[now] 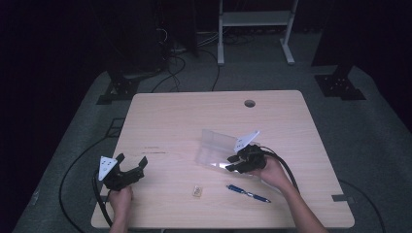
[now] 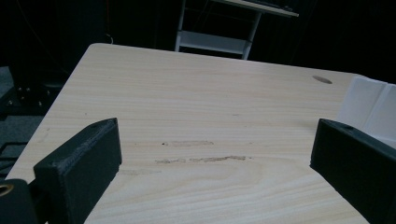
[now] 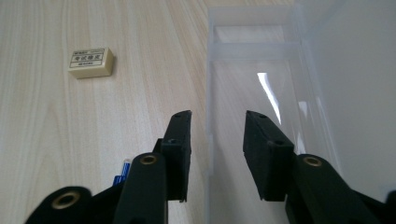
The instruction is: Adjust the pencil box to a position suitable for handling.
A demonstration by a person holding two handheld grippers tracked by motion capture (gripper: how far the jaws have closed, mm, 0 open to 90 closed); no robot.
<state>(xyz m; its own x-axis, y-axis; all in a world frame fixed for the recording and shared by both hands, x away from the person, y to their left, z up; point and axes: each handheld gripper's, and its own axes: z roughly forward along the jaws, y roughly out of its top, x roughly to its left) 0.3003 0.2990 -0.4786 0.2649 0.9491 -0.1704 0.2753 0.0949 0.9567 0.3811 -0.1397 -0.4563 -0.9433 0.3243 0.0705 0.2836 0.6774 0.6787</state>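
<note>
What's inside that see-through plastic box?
The clear box stands open and looks empty: only the wooden table shows through its bottom. The right gripper straddles its near wall with parted jaws. The raised lid hides whatever lies behind it.

clear plastic case (image 1: 217,148), lid apparently open, lying mid-table

1. This looks like a lab or recording studio, not a home: one plain wooden table (image 1: 214,116) stands alone in a darkened room on grey carpet (image 1: 379,145).
2. Black cables (image 1: 170,73) trail across the floor behind the table.
3. Dark stands with bolted metal feet (image 1: 340,82) rise at both far corners, like mounts for cameras or lights.
4. A white metal frame (image 1: 255,29) stands at the back.
5. The table has a cable hole (image 1: 249,103), as office furniture does.
</note>
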